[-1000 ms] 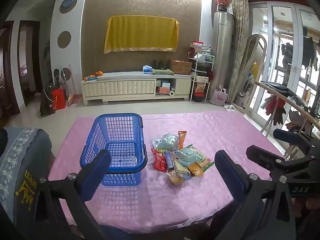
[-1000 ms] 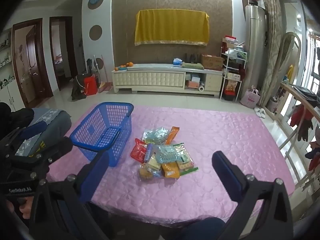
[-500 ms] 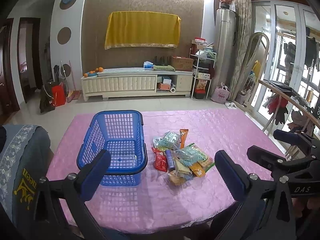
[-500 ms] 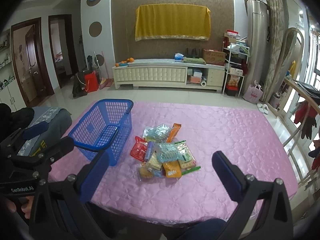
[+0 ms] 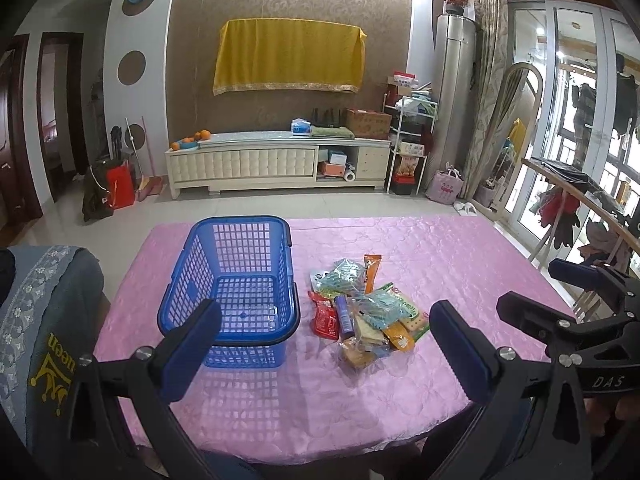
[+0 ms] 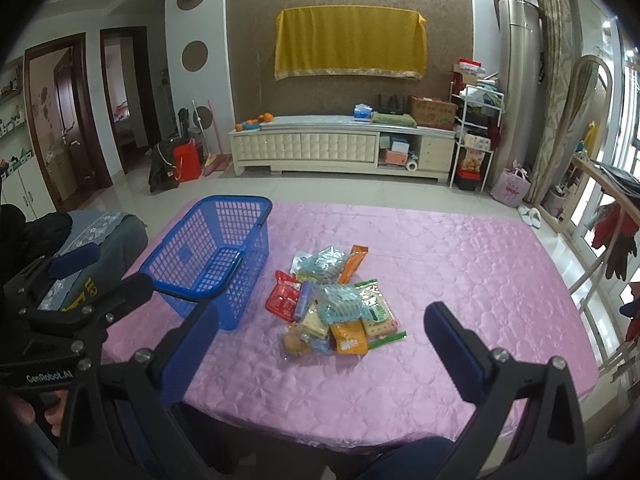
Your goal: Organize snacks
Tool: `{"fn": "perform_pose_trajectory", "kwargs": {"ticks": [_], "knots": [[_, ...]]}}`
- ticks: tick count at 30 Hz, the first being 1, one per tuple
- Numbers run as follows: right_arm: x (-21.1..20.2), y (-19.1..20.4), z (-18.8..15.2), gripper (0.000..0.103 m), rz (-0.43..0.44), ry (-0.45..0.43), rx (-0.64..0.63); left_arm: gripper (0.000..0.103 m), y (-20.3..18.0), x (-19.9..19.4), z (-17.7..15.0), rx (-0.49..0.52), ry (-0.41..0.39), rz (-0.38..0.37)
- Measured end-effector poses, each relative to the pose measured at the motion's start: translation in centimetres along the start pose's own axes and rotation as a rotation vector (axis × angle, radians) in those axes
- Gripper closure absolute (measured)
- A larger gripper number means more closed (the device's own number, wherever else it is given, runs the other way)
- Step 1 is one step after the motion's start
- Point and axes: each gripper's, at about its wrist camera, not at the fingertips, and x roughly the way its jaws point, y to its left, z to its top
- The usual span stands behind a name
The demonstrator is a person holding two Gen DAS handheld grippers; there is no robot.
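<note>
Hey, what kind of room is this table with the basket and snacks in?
Most likely a home living room: a low TV cabinet against a wallpapered wall, a yellow cloth draped above it, probably over a TV, and laundry drying by the glass doors.

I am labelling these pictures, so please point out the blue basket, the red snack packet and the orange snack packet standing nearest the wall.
basket (image 5: 294,312), left wrist view, right rim.
red packet (image 6: 283,298), right wrist view, middle of its face.
orange packet (image 6: 352,263), right wrist view, middle of the wrapper.
</note>
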Motion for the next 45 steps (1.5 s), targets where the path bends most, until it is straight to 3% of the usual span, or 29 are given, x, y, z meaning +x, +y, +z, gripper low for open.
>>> {"fn": "perform_pose_trajectory", "kwargs": {"ticks": [35,45], "knots": [[-0.2,0.3,0.0,0.0,0.022,0.011,0.0,0.0,0.2,-0.2,0.0,-0.019,0.014,-0.014],[1.2,-1.2,0.7,0.0,0.026,0.018,0.002,0.0,-0.8,2.7,1.2,0.0,0.029,-0.036]]}}
